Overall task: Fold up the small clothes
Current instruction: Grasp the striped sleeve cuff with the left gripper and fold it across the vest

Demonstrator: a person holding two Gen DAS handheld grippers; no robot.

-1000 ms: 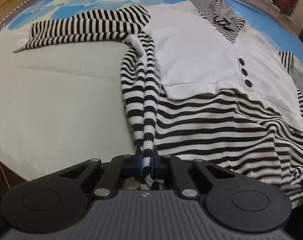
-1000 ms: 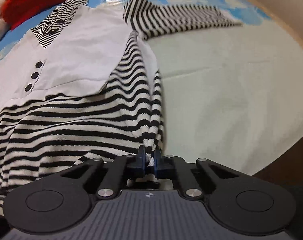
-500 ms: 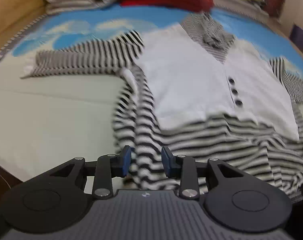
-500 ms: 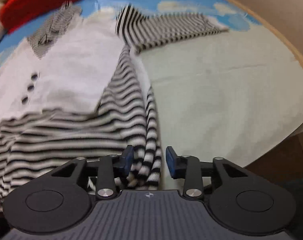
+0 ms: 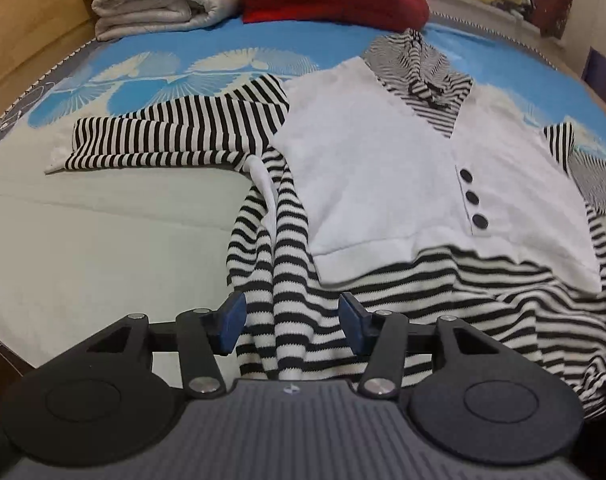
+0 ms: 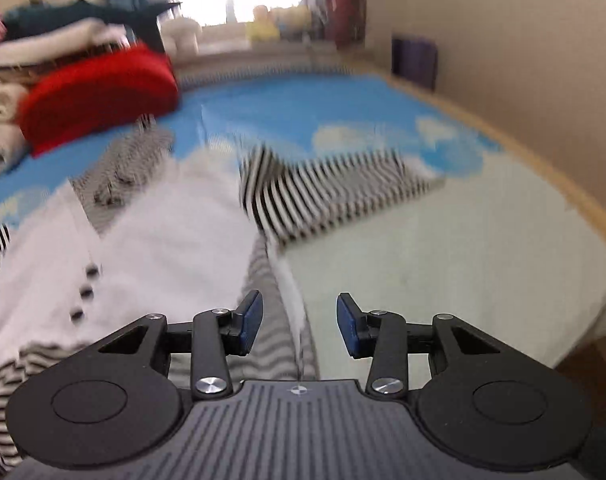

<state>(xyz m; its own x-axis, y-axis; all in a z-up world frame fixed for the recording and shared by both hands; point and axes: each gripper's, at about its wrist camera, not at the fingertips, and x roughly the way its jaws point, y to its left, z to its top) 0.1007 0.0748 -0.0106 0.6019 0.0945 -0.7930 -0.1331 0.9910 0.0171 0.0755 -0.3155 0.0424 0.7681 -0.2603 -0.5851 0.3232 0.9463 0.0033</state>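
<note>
With both the left hand-held gripper (image 5: 291, 322) and the right hand-held gripper (image 6: 299, 322) standing apart, empty, over the sweater (image 5: 383, 168), it seems best to reach next for the sleeve (image 5: 171, 140) left of its collar and fold it inward flat.

Both grippers are looking like the same build. The left gripper (image 5: 291, 322) is showing matte black linkage arms, silver screw heads at the pivots, and blue pads (image 5: 233, 322) on its fingertips. Two round black discs are sitting either side of a ribbed grey body (tiny round logo at the top centre). The right gripper (image 6: 299, 324) is sporting identical blue pads (image 6: 250, 322), screws and discs.
</note>
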